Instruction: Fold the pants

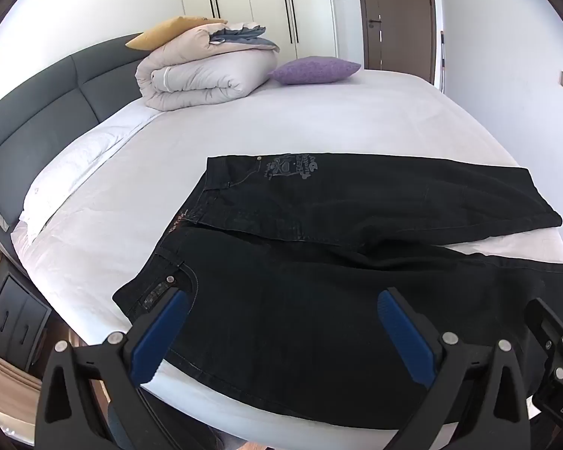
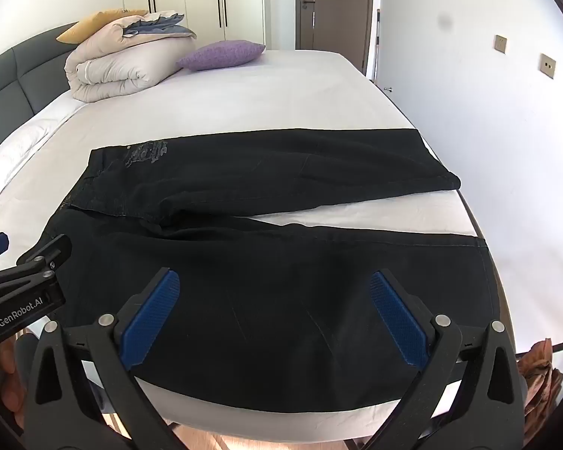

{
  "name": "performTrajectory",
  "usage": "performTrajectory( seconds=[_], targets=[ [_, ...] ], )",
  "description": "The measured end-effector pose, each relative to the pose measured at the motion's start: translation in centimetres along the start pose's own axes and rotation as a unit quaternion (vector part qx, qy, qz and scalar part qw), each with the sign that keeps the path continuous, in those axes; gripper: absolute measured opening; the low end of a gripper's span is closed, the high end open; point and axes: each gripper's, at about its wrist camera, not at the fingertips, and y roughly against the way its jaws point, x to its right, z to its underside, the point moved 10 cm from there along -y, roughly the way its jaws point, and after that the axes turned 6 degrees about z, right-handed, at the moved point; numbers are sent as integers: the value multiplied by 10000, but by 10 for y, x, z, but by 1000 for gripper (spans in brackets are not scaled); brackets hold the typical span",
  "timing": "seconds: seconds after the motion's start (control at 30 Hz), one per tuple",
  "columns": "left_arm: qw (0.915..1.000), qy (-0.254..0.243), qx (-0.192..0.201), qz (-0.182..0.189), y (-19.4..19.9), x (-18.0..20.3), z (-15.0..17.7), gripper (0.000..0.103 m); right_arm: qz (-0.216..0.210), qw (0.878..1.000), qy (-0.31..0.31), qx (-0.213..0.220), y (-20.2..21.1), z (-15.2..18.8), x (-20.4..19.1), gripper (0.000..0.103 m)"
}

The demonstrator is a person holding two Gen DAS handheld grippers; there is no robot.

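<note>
Two legs of the black pants (image 1: 319,262) lie spread in a V on the bed (image 1: 281,120) in the left wrist view, waistband to the left, no fold made yet; the whole task remains. Above the near leg the left claw (image 1: 281,328) stands spread wide, pinching nothing. From the right wrist view the right claw (image 2: 274,317) is equally spread and empty above that same leg.

The jeans (image 1: 319,262) are black, with a pale grey printed emblem (image 1: 292,167) near the waistband. The bed sheet (image 1: 281,120) is white; the headboard (image 1: 37,112) is dark grey. The folded duvet (image 1: 206,71) is cream, with a purple speckled cushion (image 1: 313,70) and a mustard-yellow pillow (image 1: 161,30). Both tongs are black with blue textured pads (image 2: 398,322).
</note>
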Motion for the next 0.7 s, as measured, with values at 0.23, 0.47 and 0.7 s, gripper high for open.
performTrajectory(
  seconds=[0.23,0.47,0.7],
  targets=[
    [10000,14,11,-2,0,0,0,103,18,10000,15,-3,0,0,1,103],
    [10000,9,7,-5,0,0,0,103,15,10000,16,-2,0,0,2,103],
    [10000,12,-3,-4,0,0,0,103,16,10000,15,-1,0,1,3,103]
  ],
)
